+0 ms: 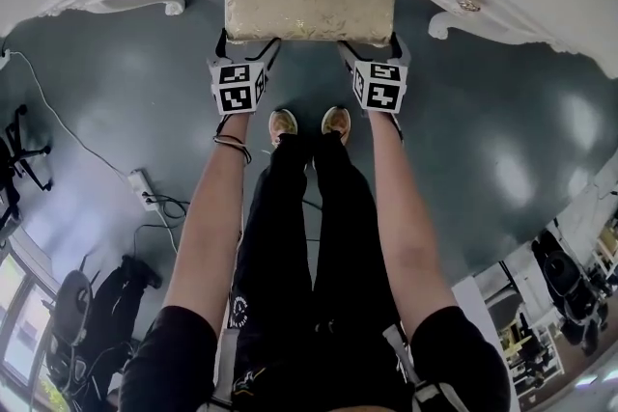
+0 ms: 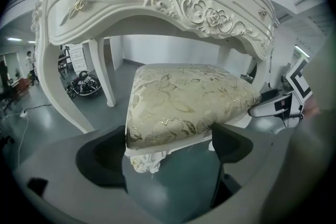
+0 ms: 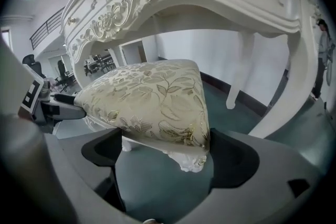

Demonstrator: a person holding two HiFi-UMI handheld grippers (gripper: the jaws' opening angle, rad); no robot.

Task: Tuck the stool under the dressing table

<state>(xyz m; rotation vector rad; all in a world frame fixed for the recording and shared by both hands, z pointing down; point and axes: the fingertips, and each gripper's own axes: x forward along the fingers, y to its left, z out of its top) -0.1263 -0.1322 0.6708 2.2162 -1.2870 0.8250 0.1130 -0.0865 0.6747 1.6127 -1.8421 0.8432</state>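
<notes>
Gold-and-cream brocade over a white carved frame: the stool (image 1: pixel 309 5) sits centred in the knee gap of the dressing table (image 1: pixel 541 0). Its far edge is at or just under the scalloped apron. Most of the seat sticks out toward the person.

Left gripper (image 2: pixel 168 152): jaws spread wide and closed on the near left corner of the seat, with cushion and the frame rail below it between them. Right gripper (image 3: pixel 165 152): same on the near right corner, wide and bearing on both sides of the corner. Each has nothing but the stool.

Handling, my read:
- Padding is soft and will squash before any load transfers. The woven fabric probably slips under a hard jaw.
- The rail under the cushion is the stiff part. Bite there, low on the corner, not on the fabric alone.
- Looks light to moderate, so push level rather than lift.
- The grey-green floor (image 1: pixel 502 140) looks smooth and glossy, so the carved leg (image 2: pixel 144 162) should slide. It could chatter or tip the seat if pushed from too high.
- Keep both corners advancing evenly, or the stool yaws toward a table leg (image 2: pixel 102 76).
- Clearance under the apron looks adequate, though I cannot confirm it from here.
</notes>
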